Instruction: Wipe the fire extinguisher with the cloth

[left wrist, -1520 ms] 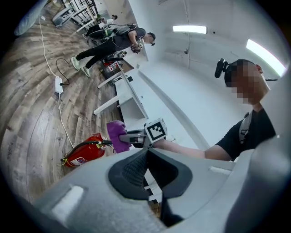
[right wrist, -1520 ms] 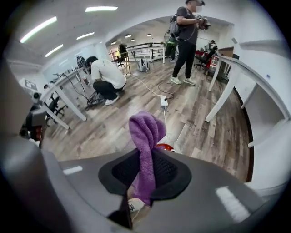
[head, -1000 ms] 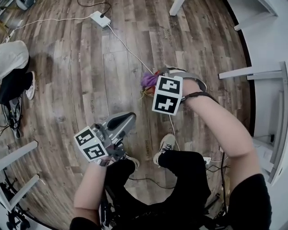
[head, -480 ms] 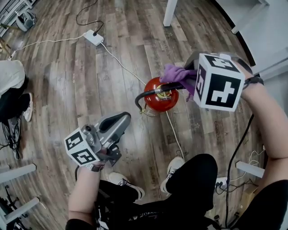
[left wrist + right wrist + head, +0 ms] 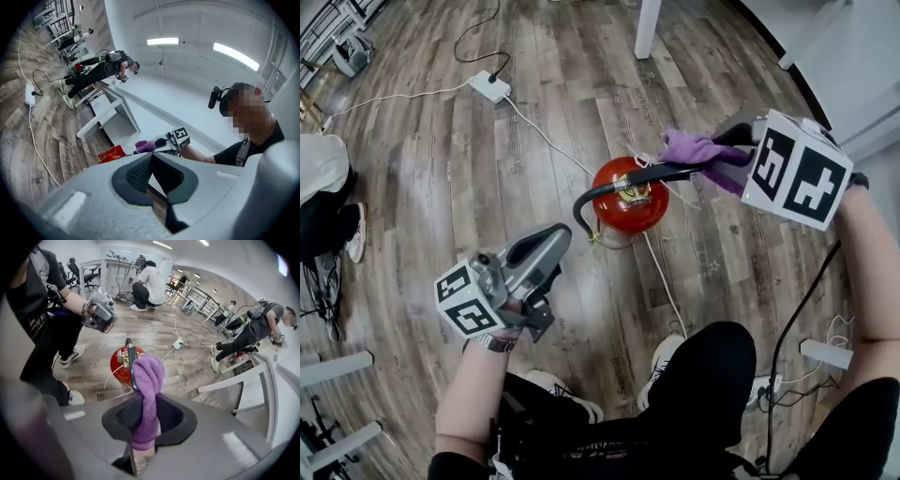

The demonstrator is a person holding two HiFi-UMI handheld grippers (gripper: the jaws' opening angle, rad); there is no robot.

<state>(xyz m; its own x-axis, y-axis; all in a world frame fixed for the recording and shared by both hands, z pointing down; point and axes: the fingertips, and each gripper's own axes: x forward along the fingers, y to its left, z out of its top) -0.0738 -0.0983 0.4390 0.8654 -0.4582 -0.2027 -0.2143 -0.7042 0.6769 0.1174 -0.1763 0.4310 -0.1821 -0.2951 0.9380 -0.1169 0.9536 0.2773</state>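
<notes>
At mid-frame the red fire extinguisher [image 5: 628, 202] sits on the wood floor [image 5: 487, 187]; just right, the right gripper [image 5: 146, 416] clamps the purple cloth [image 5: 694, 148] against its black hose [image 5: 656, 173]. Lower left, the left gripper [image 5: 151, 161] hangs with jaws together, empty.

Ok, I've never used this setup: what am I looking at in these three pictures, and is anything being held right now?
There is no robot arm here: a person holds a two-jaw gripper in each hand. The head view looks down from a camera on the person's head; each gripper view looks along that gripper's own jaws. A red fire extinguisher stands on the wooden floor, its black hose arching up to the right gripper. That gripper is shut on a purple cloth, which looks folded around the hose. The left gripper is shut and empty, off to the side.
</notes>
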